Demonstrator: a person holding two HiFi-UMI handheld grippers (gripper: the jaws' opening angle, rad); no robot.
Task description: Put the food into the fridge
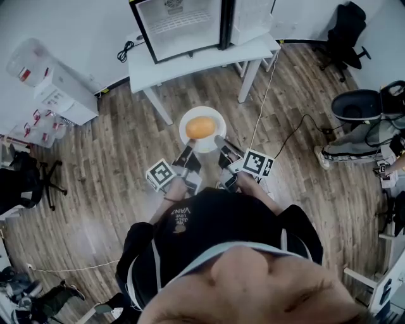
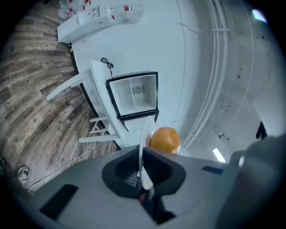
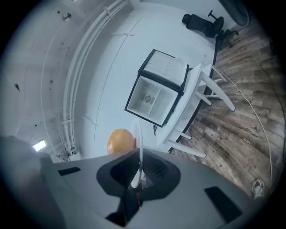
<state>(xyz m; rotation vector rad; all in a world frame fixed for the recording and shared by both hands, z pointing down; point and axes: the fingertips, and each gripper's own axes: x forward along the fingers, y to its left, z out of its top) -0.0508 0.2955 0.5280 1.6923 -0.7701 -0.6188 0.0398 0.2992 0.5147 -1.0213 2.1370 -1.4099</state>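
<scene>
A white plate (image 1: 190,120) carrying an orange (image 1: 201,127) is held in the air in front of me, above the wooden floor. My left gripper (image 1: 188,153) is shut on the plate's near left rim, and my right gripper (image 1: 219,143) is shut on its near right rim. In the left gripper view the plate rim (image 2: 144,143) runs edge-on between the jaws of the left gripper (image 2: 142,169), with the orange (image 2: 164,139) just beyond. The right gripper view has the rim (image 3: 139,143) pinched in the right gripper (image 3: 139,173), orange (image 3: 120,141) to its left. The small fridge (image 1: 183,25) stands open ahead.
The fridge sits on a white table (image 1: 196,63) against the wall, its door (image 1: 253,16) swung to the right. A white appliance (image 1: 60,92) stands at the left, office chairs (image 1: 345,31) at the right. A cable (image 1: 266,101) trails over the floor.
</scene>
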